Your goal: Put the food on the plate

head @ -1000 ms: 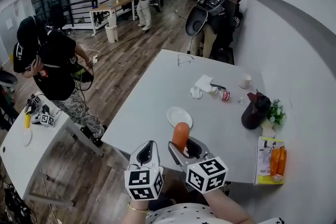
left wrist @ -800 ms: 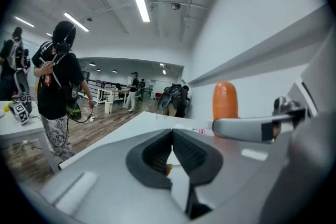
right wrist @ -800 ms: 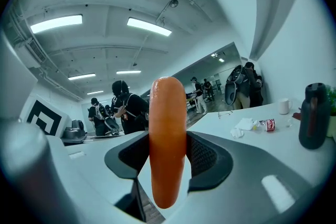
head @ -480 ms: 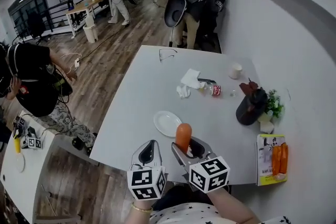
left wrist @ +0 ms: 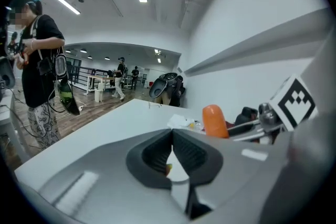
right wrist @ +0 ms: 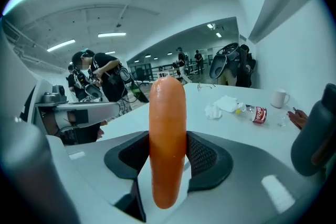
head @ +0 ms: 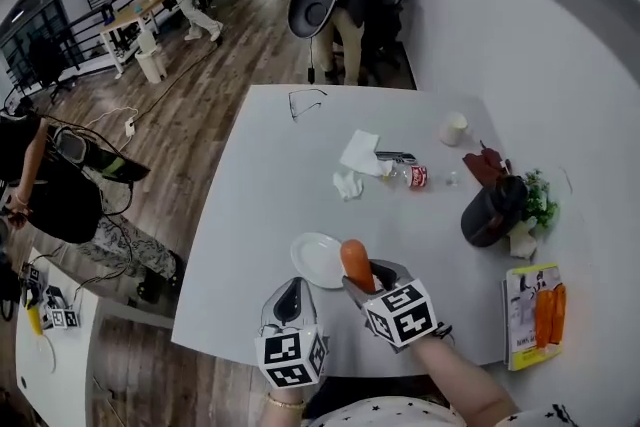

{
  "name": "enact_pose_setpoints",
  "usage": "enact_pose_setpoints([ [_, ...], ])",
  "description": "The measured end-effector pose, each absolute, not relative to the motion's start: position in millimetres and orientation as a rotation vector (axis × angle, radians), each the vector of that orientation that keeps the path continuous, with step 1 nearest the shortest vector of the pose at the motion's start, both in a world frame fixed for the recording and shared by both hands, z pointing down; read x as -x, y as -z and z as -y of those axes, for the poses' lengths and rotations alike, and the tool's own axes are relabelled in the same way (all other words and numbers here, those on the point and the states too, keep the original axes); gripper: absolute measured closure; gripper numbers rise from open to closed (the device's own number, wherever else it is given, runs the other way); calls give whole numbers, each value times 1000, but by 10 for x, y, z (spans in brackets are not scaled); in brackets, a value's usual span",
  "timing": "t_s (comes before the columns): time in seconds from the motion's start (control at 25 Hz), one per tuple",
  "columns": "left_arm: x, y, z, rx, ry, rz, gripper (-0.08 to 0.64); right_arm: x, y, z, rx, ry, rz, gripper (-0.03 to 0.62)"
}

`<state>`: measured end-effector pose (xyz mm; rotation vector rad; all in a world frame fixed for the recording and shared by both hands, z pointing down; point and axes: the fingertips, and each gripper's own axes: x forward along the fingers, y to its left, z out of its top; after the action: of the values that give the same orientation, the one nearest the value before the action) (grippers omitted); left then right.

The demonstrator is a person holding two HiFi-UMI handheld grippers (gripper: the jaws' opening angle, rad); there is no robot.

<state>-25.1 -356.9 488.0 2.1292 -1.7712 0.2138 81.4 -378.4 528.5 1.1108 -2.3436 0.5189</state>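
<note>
A smooth orange sausage-shaped piece of food (head: 356, 265) stands upright in my right gripper (head: 372, 281), whose pads are shut on its middle. In the right gripper view the food (right wrist: 167, 149) fills the gap between the jaws of the right gripper (right wrist: 168, 157). A small white plate (head: 312, 260) lies on the white table (head: 270, 175) near the front edge, and the food is held just over its right rim. My left gripper (head: 290, 303) hovers at the table's front edge below the plate. In its own view the left gripper (left wrist: 171, 136) is shut and holds nothing.
Farther back on the table lie crumpled tissues (head: 358, 157), a crushed can (head: 414, 177), a white cup (head: 454, 128) and glasses (head: 305, 100). A dark jug (head: 492, 212), a small plant (head: 540, 200) and a food box (head: 536, 315) stand at the right. People stand beyond the table.
My right gripper has carried the food forward, from short of the plate to its right rim. The left gripper has stayed shut and low at the table's edge. The head view has swung.
</note>
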Motion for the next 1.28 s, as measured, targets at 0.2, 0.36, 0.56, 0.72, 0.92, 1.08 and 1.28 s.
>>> enact_pose_setpoints([
  [0.2,329,-5181,3811,-2087,-265,1766,552,-649,-5747,4137,-934,-546,2219,377],
  [0.36,387,-5358,3949,-2048,-294,1760,552,-417,-6075,4345,-788,-540,2107,378],
  [0.56,413,-5516,4033,-2012,-327,1751,552,-196,-6407,4500,-663,-555,1989,377],
  [0.72,465,-5566,4026,-1979,-328,1759,552,-93,-6576,4548,-614,-583,1929,379],
  [0.92,522,-5550,4014,-1961,-314,1776,552,-77,-6675,4566,-618,-582,1913,379],
  [1.08,561,-5539,3993,-1948,-315,1789,552,-51,-6642,4580,-656,-613,1974,358],
  [1.28,523,-5469,3919,-1955,-320,1782,552,-57,-6178,4612,-820,-593,2175,338],
])
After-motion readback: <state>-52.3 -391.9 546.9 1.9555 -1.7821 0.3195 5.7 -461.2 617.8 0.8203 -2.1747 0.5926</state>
